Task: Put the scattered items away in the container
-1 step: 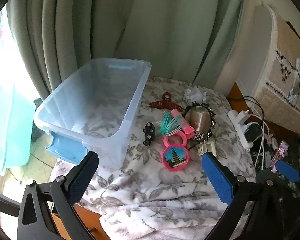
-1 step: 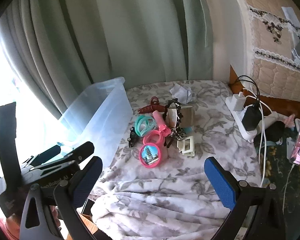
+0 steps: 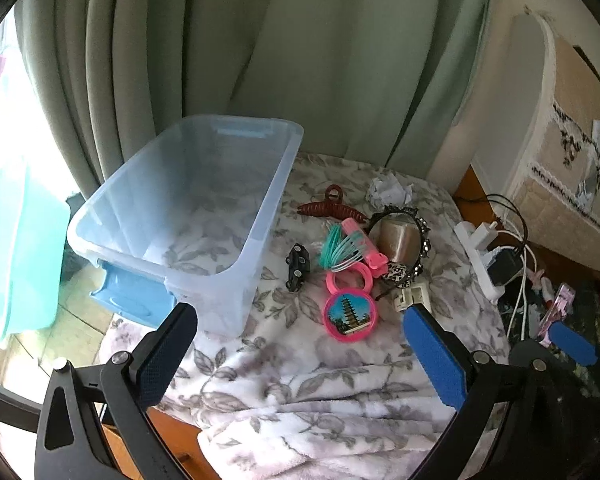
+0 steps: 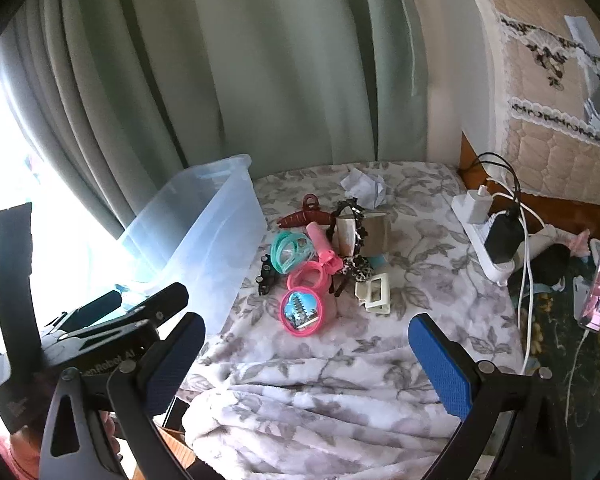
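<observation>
I hold my left gripper [image 3: 300, 354] tipped down toward the desk [image 3: 300, 360], which has a flowery blanket [image 3: 320, 392] on it. Its jaws are wide apart and hold nothing. My right gripper [image 4: 306, 354] hangs over the near edge of the blanket too. Its jaws are also wide apart, with nothing in them. From the right wrist view, my left gripper shows at the near left, next to the box.

The clear plastic box [image 3: 188, 216] sits on the left side of the desk. Its long side runs from near to far, and its blue handle [image 3: 134, 300] faces me. I see nothing in it.

The little things lie in a pile just right of the box. A round pink mirror [image 3: 350, 316] lies flat, nearest to me. A small black toy car [image 3: 298, 266] points near to far. A brown hair claw [image 3: 328, 208] lies sideways, farther back. A crumpled paper ball [image 3: 388, 192] is farthest.
</observation>
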Motion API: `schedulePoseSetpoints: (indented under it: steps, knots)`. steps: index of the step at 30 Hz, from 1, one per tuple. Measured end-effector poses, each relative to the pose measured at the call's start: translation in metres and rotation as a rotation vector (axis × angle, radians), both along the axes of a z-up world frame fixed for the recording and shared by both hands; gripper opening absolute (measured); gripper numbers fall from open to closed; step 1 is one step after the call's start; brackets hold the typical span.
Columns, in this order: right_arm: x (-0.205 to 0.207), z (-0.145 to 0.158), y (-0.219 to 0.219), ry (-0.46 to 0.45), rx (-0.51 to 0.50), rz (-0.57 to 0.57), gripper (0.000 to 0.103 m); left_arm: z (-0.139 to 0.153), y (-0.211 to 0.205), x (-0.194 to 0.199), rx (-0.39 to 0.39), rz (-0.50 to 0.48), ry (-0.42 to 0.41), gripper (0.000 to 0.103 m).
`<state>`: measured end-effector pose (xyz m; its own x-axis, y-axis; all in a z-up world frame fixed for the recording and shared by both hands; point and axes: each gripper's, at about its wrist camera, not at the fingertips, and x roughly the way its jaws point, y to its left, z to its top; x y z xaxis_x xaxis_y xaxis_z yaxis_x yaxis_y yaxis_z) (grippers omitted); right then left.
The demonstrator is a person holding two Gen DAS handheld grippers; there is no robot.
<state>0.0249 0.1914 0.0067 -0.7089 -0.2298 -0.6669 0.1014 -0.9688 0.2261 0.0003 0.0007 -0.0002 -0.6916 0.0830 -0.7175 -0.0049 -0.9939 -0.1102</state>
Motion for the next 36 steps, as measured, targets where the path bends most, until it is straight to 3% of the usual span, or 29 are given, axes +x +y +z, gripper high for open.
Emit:
schedulePoseSetpoints:
  steps: [4,7,9,17,36]
  knots:
    - [-0.002,0.000,-0.001,-0.007,-0.014,0.009,0.103,-0.001,0.003,0.002,-0.040,-0.002,0.020,0.103]
    - [-0.003,0.000,-0.001,-0.013,-0.025,0.016,0.103,0.002,-0.007,0.012,-0.005,0.001,0.035,0.103]
    - [-0.004,0.000,-0.002,-0.017,-0.032,0.021,0.103,0.003,0.000,0.013,-0.031,-0.001,0.027,0.103]
    - [-0.003,-0.001,-0.002,-0.004,-0.031,0.019,0.103,0.002,-0.007,0.002,-0.001,0.003,0.009,0.103]
    - [-0.003,0.000,-0.003,0.005,-0.021,0.010,0.103,0.005,-0.004,0.002,-0.023,0.014,0.020,0.103]
